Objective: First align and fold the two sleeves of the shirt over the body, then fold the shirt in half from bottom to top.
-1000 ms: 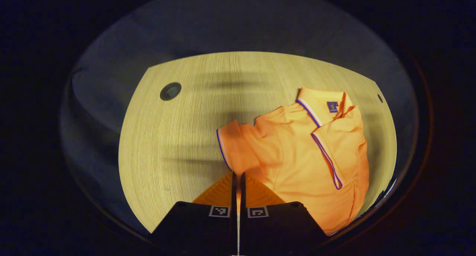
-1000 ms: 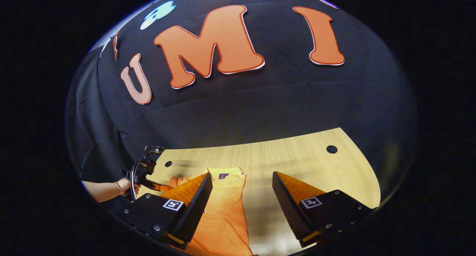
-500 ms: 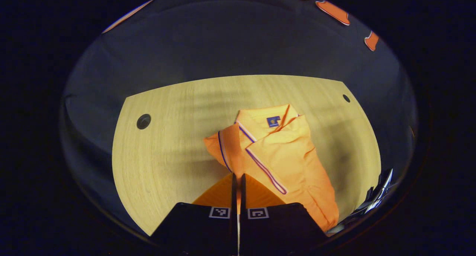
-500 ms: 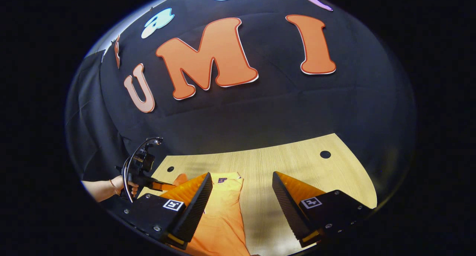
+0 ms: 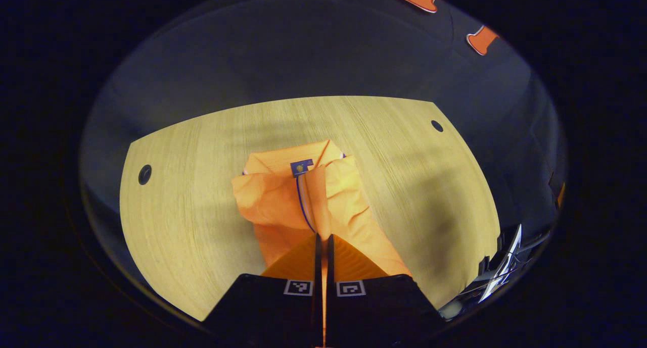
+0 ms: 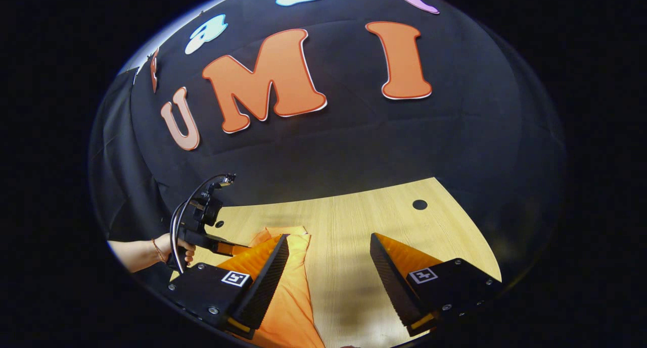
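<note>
in the left gripper view we see the left gripper (image 5: 323,239) at the bottom centre with its fingers pressed together on a piped sleeve edge of the orange shirt (image 5: 283,201), which lies bunched in the middle of the wooden worktop (image 5: 202,151). in the right gripper view the right gripper (image 6: 328,267) sits low in the frame with its fingers spread wide and nothing between them, the shirt running under its left finger. at the lower left of that view a hand (image 6: 174,249) holds the left gripper.
</note>
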`<action>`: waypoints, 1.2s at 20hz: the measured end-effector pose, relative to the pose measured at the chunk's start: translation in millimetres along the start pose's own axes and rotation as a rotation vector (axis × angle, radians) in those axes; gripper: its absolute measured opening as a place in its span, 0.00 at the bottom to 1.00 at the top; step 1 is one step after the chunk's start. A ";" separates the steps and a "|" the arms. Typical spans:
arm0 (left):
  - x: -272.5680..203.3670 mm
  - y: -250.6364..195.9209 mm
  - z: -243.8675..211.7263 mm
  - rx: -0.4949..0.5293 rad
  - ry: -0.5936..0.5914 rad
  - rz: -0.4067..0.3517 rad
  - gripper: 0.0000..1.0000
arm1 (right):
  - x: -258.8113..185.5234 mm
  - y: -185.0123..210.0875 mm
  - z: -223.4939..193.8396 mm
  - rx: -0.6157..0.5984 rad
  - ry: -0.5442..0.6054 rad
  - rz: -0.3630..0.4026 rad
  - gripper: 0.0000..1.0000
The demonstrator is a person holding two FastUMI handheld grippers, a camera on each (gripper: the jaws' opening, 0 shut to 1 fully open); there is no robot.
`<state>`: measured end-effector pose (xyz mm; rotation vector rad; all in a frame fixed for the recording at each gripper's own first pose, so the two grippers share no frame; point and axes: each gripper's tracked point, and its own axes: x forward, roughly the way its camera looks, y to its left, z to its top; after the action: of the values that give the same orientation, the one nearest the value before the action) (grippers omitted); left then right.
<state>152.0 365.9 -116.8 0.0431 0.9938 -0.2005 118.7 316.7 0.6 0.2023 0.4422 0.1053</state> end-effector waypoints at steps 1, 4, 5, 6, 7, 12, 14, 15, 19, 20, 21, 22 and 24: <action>5.0 -5.3 -2.3 0.002 0.017 0.005 0.02 | 0.2 -5.4 -0.3 0.005 0.002 -0.006 0.99; 23.1 -14.3 -5.5 0.008 0.039 0.042 0.03 | -3.8 -14.7 -1.1 0.011 0.004 -0.020 0.98; 26.2 -17.3 -5.8 0.002 0.032 0.052 0.03 | -4.4 -16.0 -1.4 0.013 0.006 -0.020 0.98; 29.7 -21.6 -3.5 -0.008 0.029 0.052 0.04 | -4.5 -17.7 -2.0 0.014 0.007 -0.022 0.98; 32.7 -28.6 -3.4 -0.016 0.021 0.033 0.04 | -5.7 -19.4 -3.3 0.014 0.012 -0.023 0.98; 23.2 -40.5 -1.7 -0.045 -0.005 0.016 1.00 | -2.0 -17.7 -6.9 0.003 0.024 -0.017 0.99; 14.2 -41.6 -1.4 -0.063 -0.031 0.012 0.99 | -0.2 -12.8 -9.1 0.000 0.037 -0.003 0.99; 6.4 -41.1 -0.9 -0.064 -0.046 0.007 0.99 | 0.9 -8.7 -10.6 -0.003 0.040 0.004 0.99; -31.4 -28.1 -2.9 -0.066 -0.099 0.012 0.99 | 9.4 15.7 -19.5 -0.029 0.069 0.047 0.99; -40.3 -23.5 -5.8 -0.070 -0.111 0.017 0.99 | 10.4 22.0 -22.4 -0.043 0.078 0.055 0.99; -51.4 -17.9 -11.7 -0.076 -0.123 0.022 0.99 | 12.3 27.3 -26.2 -0.056 0.087 0.062 0.98; -61.1 -12.4 -16.8 -0.085 -0.136 0.033 0.99 | 14.0 34.0 -30.3 -0.069 0.098 0.071 0.98; -79.1 -1.0 -30.0 -0.108 -0.165 0.050 0.99 | 16.6 48.2 -39.8 -0.091 0.119 0.084 0.99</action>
<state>85.2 380.4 -67.0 -0.0464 0.8372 -0.1025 113.6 372.9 -31.0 0.1257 0.5463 0.2202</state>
